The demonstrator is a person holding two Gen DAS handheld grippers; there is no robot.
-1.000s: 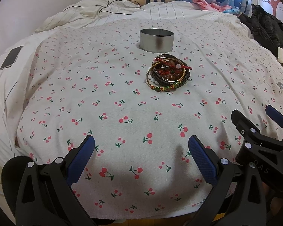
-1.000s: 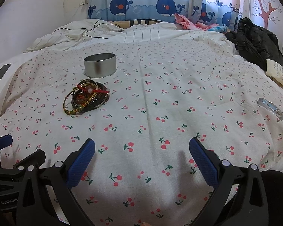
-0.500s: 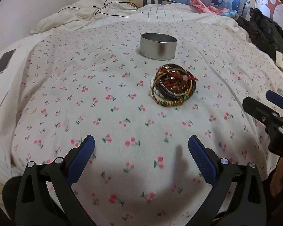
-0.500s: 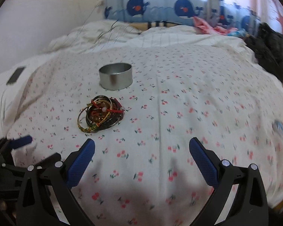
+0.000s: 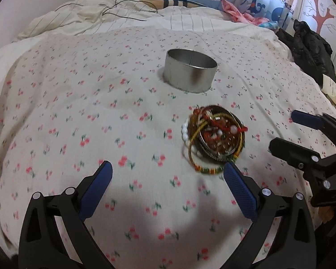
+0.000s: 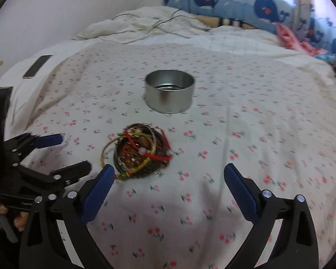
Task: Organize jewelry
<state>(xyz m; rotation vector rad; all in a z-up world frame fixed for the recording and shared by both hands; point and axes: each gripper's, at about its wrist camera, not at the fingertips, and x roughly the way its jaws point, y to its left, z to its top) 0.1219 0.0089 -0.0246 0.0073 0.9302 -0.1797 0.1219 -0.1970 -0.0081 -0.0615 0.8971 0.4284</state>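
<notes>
The bracelets (image 5: 214, 140) lie in one tangled heap flat on the cherry-print sheet (image 5: 100, 116) of the bed, just in front of the tin (image 5: 190, 72) but apart from it. The heap is roughly round, so it points no clear way; its long axis runs slightly from the tin's side toward the grippers, where a green-and-orange beaded loop sticks out. How many bracelets are in it cannot be counted; white beads, red cord and dark bands show. There is one tin, upright with its mouth up. Only the right wrist view looks into it: the floor is bare metal. That view also shows one phone (image 6: 37, 66) near the bed's far left edge, which the left view does not. The left view alone shows a black jacket (image 5: 311, 47) at the right. Two grippers are there. The left gripper (image 5: 168, 174) stands wide with nothing between its fingers, its right fingertip just beside the beaded loop. The right gripper (image 6: 168, 176) has just been closing a little yet gapes wide, nothing between its fingers, its left fingertip at the heap's near edge.
</notes>
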